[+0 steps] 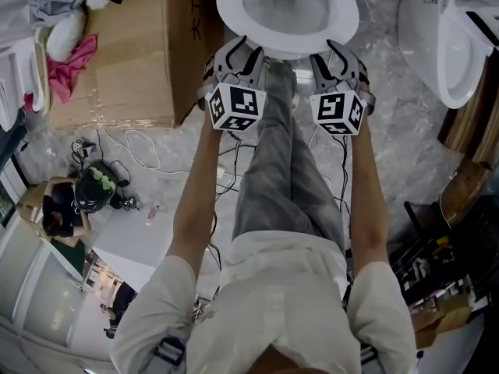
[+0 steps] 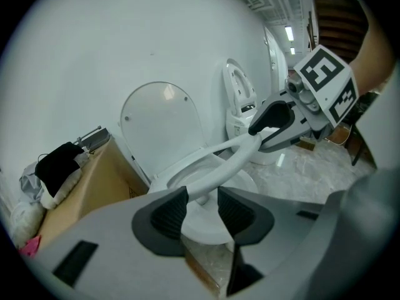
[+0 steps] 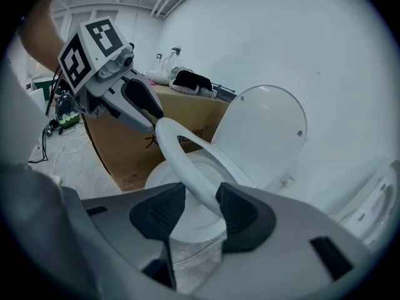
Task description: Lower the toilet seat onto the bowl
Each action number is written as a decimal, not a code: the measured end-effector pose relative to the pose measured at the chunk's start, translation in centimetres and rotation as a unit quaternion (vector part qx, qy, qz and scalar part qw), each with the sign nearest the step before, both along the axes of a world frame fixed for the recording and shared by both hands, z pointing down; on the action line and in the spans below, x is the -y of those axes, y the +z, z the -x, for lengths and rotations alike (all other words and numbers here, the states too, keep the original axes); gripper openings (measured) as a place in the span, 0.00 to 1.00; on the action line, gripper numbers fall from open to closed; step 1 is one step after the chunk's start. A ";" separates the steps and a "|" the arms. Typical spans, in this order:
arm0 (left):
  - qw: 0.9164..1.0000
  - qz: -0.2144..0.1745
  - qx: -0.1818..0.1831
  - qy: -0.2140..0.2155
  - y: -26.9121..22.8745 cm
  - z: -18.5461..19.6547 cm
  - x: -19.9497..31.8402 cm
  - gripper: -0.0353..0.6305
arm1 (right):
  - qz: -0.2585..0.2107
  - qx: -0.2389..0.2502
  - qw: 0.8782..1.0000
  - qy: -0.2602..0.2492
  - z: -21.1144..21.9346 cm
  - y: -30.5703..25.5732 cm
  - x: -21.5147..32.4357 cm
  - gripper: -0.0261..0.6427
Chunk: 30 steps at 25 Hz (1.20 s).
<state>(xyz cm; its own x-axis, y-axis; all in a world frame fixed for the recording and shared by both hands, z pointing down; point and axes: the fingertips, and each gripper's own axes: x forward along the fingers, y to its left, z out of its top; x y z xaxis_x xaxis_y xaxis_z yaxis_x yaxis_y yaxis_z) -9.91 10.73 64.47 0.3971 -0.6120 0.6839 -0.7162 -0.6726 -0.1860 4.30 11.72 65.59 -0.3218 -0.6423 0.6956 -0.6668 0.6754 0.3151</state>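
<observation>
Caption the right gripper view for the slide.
Right gripper straddles the tilted white plastic toilet seat above the white ceramic bowl; left gripper at the seat's front edge, white lid raised.

Pale marbled floor. Carries toilet at top centre, cardboard box just beside on left, second toilet well apart on right. Crinkled plastic film between toilets. Strewn with loose cables below box.

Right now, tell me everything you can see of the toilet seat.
The toilet seat is a glossy white ring, plastic by its look, hinged at the back and tilted partway down above the bowl, not resting on it. The lid stands upright behind. The seat's front rim runs between the open jaws of the left gripper and right gripper; no pads clearly press it.
</observation>
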 end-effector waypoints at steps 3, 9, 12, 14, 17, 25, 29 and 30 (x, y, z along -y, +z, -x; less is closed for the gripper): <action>1.000 0.008 0.007 0.005 1.0 -0.1 -0.7 0.31 | 0.005 -0.006 1.000 0.000 -0.1 1.0 -0.7 0.31; 0.999 0.025 0.020 0.012 3.1 0.0 -1.9 0.31 | 0.017 -0.027 0.999 -0.009 0.0 3.2 -1.9 0.32; 0.999 0.035 0.027 0.015 4.3 0.1 -2.5 0.32 | 0.027 -0.033 0.999 -0.015 0.1 4.4 -2.6 0.33; 0.999 0.041 0.032 0.017 5.1 0.2 -2.8 0.32 | 0.036 -0.035 0.999 -0.017 0.1 5.3 -2.9 0.35; 0.998 0.049 0.040 0.020 6.4 0.2 -3.3 0.33 | 0.048 -0.038 0.998 -0.023 0.1 6.6 -3.4 0.36; 0.995 0.070 0.062 0.029 9.5 0.3 -4.4 0.34 | 0.075 -0.047 0.995 -0.036 0.1 9.9 -4.5 0.38; 0.994 0.081 0.073 0.032 11.0 0.4 -4.8 0.34 | 0.085 -0.054 0.994 -0.044 0.2 11.5 -4.9 0.38; 0.993 0.084 0.075 0.032 11.4 0.4 -4.9 0.34 | 0.085 -0.056 0.994 -0.046 0.2 11.9 -5.0 0.38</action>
